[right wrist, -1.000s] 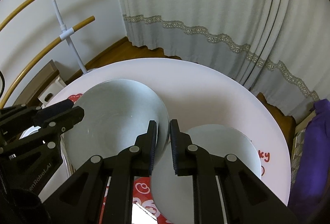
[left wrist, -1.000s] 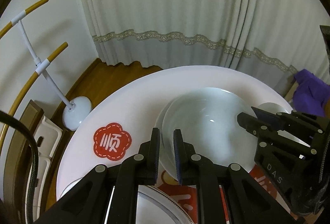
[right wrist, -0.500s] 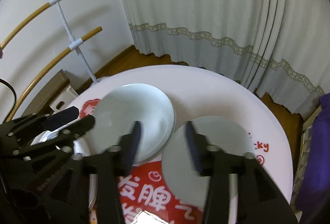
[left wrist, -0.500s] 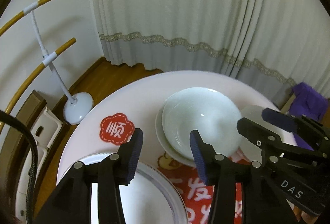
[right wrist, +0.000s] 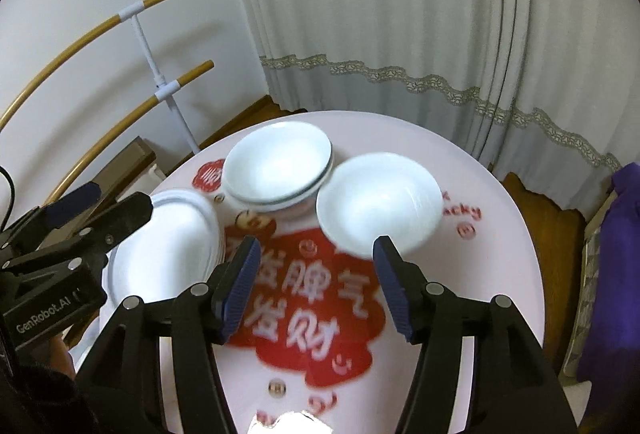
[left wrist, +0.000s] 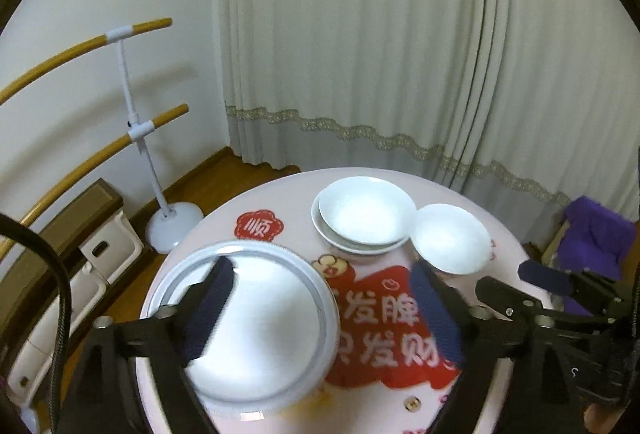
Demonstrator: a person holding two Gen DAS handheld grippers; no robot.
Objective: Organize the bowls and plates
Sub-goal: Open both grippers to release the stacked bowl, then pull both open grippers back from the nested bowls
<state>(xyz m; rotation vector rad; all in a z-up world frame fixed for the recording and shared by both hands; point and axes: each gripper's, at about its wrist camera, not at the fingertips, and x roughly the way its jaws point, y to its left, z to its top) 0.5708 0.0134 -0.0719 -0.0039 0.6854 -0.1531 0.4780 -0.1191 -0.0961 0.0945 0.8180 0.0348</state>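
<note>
Your left tool (left wrist: 320,306) hangs over the plate (left wrist: 256,322) at the table's (left wrist: 224,218) left side; its jaws are opening, well apart, with nothing gripped and no pad touching the rim. Ahead and right of it sit the stacked bowls (left wrist: 366,216), two nested, and just beside them, rims nearly touching, a single bowl (left wrist: 450,236). That single bowl lies straight ahead of your right tool (right wrist: 314,282), which I judge the nearer one for it. The right tool's jaws are also opening, moderately apart, holding nothing. Judgement: the single bowl remains to be stacked.
</note>
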